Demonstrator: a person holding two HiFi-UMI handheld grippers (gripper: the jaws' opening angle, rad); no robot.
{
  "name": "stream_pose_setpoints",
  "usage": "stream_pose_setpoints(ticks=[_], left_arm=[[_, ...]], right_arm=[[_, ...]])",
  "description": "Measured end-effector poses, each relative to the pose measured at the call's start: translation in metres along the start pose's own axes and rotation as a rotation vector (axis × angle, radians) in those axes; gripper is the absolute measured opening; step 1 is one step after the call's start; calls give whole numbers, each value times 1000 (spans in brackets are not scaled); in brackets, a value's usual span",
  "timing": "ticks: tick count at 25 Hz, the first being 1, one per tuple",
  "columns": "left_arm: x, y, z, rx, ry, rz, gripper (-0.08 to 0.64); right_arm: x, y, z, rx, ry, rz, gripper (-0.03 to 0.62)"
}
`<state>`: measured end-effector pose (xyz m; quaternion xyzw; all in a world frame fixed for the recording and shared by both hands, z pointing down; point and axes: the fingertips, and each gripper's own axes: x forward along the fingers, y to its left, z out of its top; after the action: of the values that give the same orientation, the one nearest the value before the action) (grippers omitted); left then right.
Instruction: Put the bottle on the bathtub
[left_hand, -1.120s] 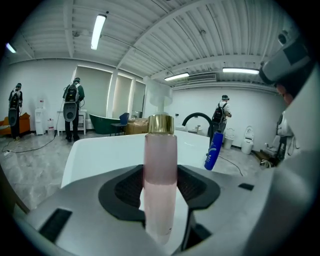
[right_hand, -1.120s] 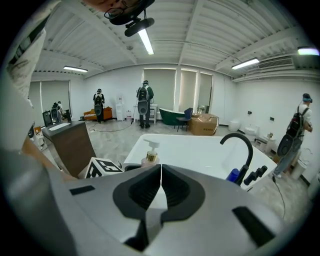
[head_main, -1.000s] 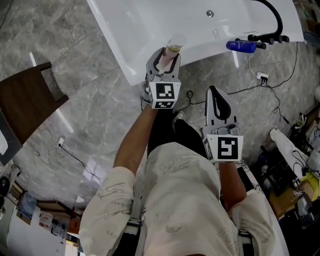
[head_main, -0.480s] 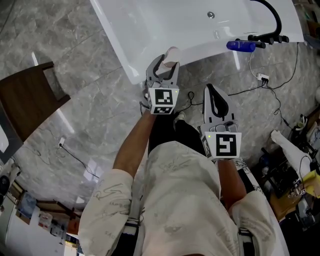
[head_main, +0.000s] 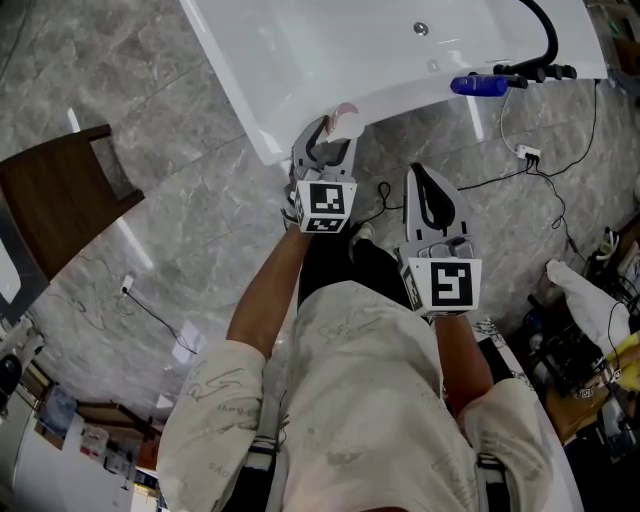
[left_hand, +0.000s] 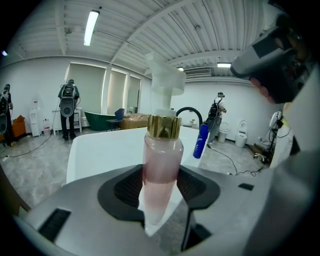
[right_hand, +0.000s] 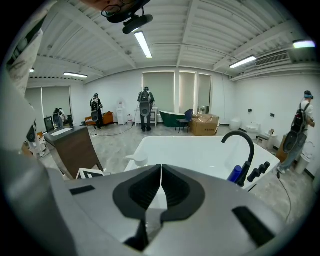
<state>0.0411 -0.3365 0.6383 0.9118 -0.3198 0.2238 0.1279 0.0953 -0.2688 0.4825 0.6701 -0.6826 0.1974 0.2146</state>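
Note:
A pink pump bottle (left_hand: 160, 165) with a gold collar and white pump head stands upright between the jaws of my left gripper (head_main: 328, 150), which is shut on it. In the head view the bottle (head_main: 347, 118) is right at the near rim of the white bathtub (head_main: 300, 60). The tub (left_hand: 107, 150) fills the middle of the left gripper view beyond the bottle. My right gripper (head_main: 430, 205) is shut with nothing in it, over the floor to the right of the left one, short of the tub (right_hand: 200, 155).
A blue bottle (head_main: 478, 86) lies on the tub's right rim beside a black curved faucet (head_main: 545, 40) and its knobs. A dark wooden cabinet (head_main: 50, 205) stands at left. Cables (head_main: 530, 165) and clutter lie on the marble floor at right. People stand far off.
The left gripper has drawn back slightly toward me and lowered, so the bottle now sits at the tub's near edge. The right gripper barely moved.

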Motion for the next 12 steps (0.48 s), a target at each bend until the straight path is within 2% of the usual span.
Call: stream_pose_setpoints(ticks=[6,8,12], left_arm=[[2,-4,2,-11,-15,-13,214],[5,-7,3,-20,-13,-28,257],[6,-10,2,-10,3,-8,281]], right_arm=[[-6,-6,-3,8,-5,-5,-9],[-9,-8,-6,11,-4,-7,-9],[-14,-12,-9,20,-5,-7,-9]])
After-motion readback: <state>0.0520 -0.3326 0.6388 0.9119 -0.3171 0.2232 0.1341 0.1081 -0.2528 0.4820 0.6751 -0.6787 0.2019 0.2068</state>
